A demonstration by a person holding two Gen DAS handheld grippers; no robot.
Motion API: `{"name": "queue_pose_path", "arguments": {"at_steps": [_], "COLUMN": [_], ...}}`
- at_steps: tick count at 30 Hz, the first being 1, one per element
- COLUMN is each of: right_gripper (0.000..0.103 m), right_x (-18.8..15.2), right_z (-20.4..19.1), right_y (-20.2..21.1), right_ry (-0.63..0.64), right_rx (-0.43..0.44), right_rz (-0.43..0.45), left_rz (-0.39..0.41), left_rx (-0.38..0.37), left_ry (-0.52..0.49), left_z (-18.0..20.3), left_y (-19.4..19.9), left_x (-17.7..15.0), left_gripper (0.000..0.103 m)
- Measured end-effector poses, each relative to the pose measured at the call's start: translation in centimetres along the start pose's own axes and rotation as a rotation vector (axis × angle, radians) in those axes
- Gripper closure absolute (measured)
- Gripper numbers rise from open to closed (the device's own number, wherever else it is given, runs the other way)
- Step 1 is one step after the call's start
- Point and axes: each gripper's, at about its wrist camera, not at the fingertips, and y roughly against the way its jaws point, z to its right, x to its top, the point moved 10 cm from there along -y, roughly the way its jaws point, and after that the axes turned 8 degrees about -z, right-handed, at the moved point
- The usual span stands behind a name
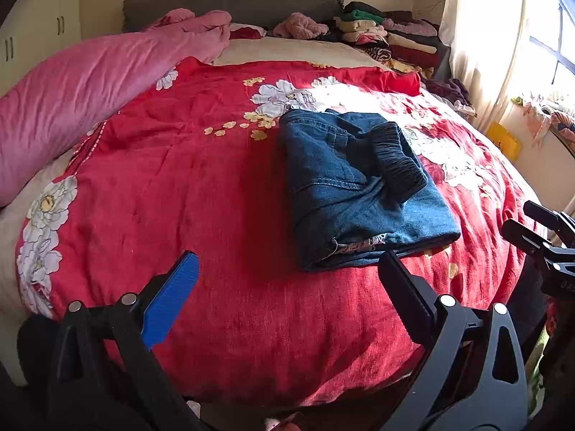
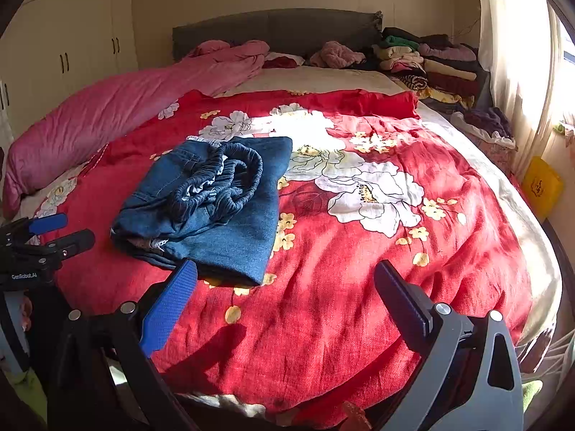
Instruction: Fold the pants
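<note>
A bed fills both views, spread with a red quilt [image 1: 222, 186] printed with large white and small yellow flowers. Its near edge drops out of sight behind the gripper frames, and the fisheye bends its far corners. A pink duvet [image 1: 82, 86] lies bunched along the left side up to the grey headboard [image 2: 276, 30]. Cream wardrobe doors [image 2: 72, 46] stand to the left; on the right, a pale curtain [image 2: 517, 72] is washed out by sunlight, so the window behind it is hard to make out. A stack of folded clothes [image 2: 427, 61] sits at the head of the bed on the right, its lower layers too jumbled to tell apart. A yellow object [image 2: 541, 186] beside the bed cannot be identified.

The denim pants [image 1: 355, 186] lie folded into a compact rectangle on the quilt, left of its middle in the right wrist view, with the elastic waistband [image 2: 230, 176] gathered on top and layered fabric edges showing at the near left corner.

The left gripper [image 1: 287, 273] hovers just short of the pants' near edge, jaws spread wide, holding nothing. The right gripper [image 2: 285, 280] hangs over bare quilt beside the pants, likewise wide apart and empty.
</note>
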Motion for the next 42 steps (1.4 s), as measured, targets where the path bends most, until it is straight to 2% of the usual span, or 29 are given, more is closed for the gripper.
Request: {"name": "queue_pose_path", "arguments": {"at_steps": [42], "right_gripper": [0.005], "right_x": [-0.02], "right_z": [-0.24], "right_y": [0.38], "right_ry": [0.005], "right_rx": [-0.003], "right_rz": [-0.001], "left_rz": [0.018], "left_rx": [0.014], "left_ry": [0.022], "left_z": [-0.91], "left_y": [0.64], "left_x": [0.57], "left_gripper": [0.010]}}
